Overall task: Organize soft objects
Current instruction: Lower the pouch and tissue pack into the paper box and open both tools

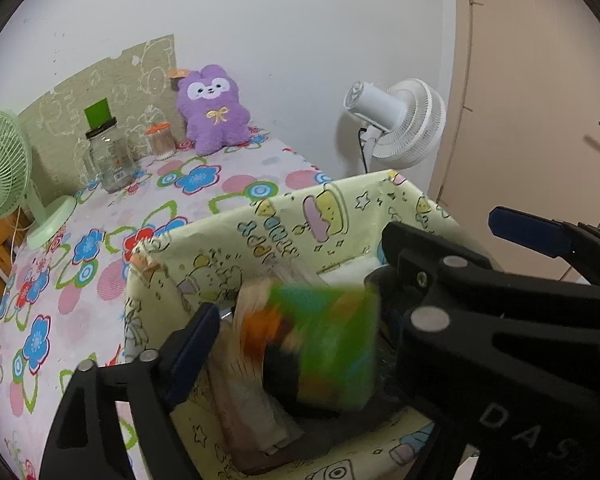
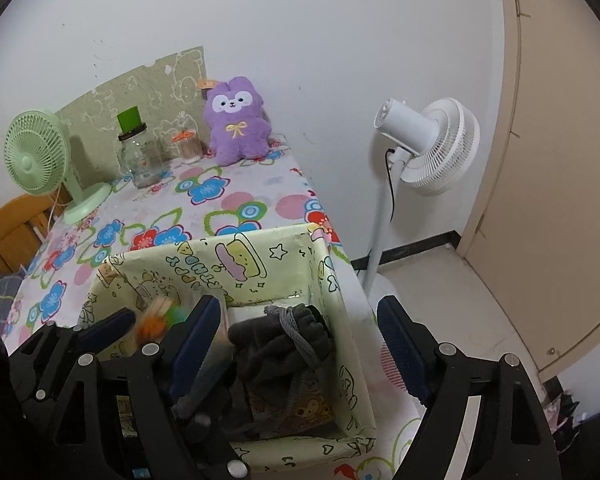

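Over the pale-yellow cartoon-printed paper-covered box [image 2: 260, 264] on the flower-patterned tablecloth [image 2: 228, 196], both grippers point down into it. The left gripper [image 1: 300, 336] stands wide open; a blurred green-and-orange soft toy [image 1: 324, 344] lies between its blue pads, inside the box, and neither pad visibly presses on it. The right gripper [image 2: 300, 332] is also spread wide and grips nothing; a dark grey fleece bundle with a grey cord [image 2: 284, 344] rests in the box's right part, between and just below its fingers. A purple plush rabbit [image 2: 238, 120] sits at the far table edge against the wall.
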The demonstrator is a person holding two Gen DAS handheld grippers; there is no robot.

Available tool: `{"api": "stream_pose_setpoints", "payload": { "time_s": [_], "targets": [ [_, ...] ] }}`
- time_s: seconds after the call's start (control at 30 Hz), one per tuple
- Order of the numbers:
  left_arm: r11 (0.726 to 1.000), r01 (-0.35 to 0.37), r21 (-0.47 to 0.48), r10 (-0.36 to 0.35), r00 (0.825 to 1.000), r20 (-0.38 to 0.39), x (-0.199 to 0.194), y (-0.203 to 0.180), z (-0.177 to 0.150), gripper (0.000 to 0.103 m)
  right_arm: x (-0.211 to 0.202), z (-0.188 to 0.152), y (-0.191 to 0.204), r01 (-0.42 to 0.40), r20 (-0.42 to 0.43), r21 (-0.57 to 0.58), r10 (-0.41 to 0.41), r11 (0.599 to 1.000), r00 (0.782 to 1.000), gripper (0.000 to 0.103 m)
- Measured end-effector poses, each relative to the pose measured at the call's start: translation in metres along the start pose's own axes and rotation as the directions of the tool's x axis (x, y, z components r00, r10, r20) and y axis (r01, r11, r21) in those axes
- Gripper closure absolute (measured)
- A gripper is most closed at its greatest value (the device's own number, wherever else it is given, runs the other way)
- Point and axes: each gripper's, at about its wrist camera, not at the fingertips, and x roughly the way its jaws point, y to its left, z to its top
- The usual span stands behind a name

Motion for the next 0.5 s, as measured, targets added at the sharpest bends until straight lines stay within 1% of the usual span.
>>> {"api": "stream_pose_setpoints", "payload": {
  "time_s": [0.1,0.17,0.23,0.33,0.5],
  "targets": [
    [1.0,0.006,-0.024,-0.006,1.0,-0.008,0.0,0.003,-0.002,0.009,0.0,-0.001,0.003,-0.004,-0.001,-0.006,0.004,1.0,1.0,0.02],
    [1.0,0.016,-0.023,-0.017,1.0,-0.008,-0.002,0.004,-0.003,0.009,-0.002,-0.001,0.005,-0.008,0.0,-0.01,0.008,1.0,1.0,0.02],
    [1.0,0.009,-0.018,-0.009,1.0,-0.001,-0.006,0.004,-0.004,0.008,-0.003,-0.002,0.007,-0.008,0.001,-0.014,0.008,1.0,1.0,0.02],
    [1.0,-0.008,-0.012,0.008,1.0,0.011,-0.012,0.005,-0.005,0.003,-0.007,-0.004,0.009,-0.008,0.005,-0.016,0.008,1.0,1.0,0.02],
    [1.0,-0.007,-0.022,0.007,1.0,0.028,-0.024,0.011,-0.007,0.003,-0.015,-0.005,0.017,-0.007,0.021,-0.027,0.007,1.0,1.0,0.02]
  ]
}}
